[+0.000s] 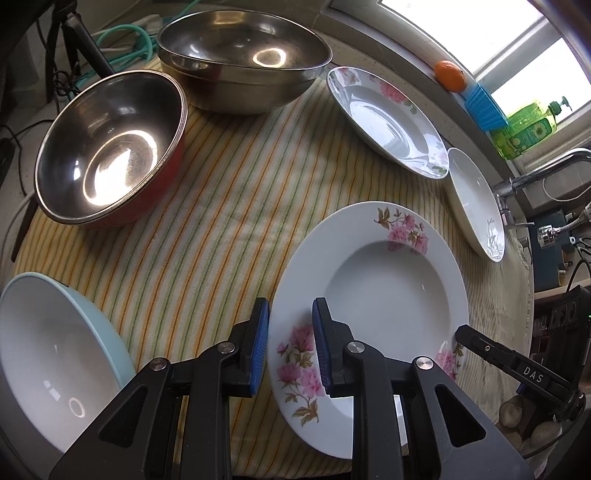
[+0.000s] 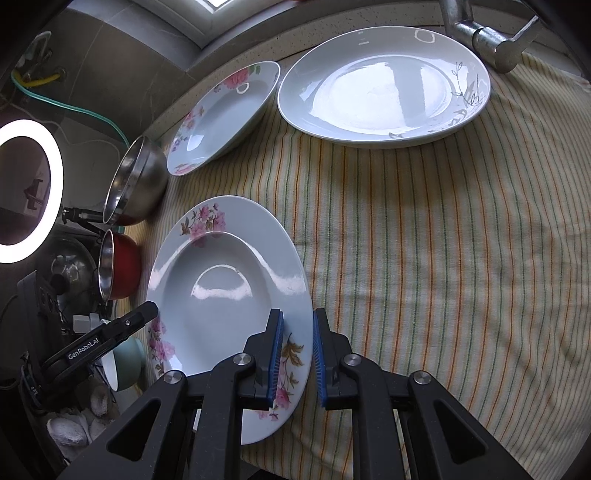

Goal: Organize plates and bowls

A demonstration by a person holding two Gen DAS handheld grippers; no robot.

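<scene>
A deep floral plate lies on the striped cloth between both grippers. My left gripper straddles its near-left rim, jaws open around it. My right gripper straddles the opposite rim, jaws open; it shows in the left wrist view. A second floral plate and a plain white plate lie further back. Two steel bowls and a pale blue bowl are on the left.
The striped cloth covers the counter. A tap stands by the white plate. A sill holds an orange and a soap bottle. A ring light glows at the left. Cables lie behind the bowls.
</scene>
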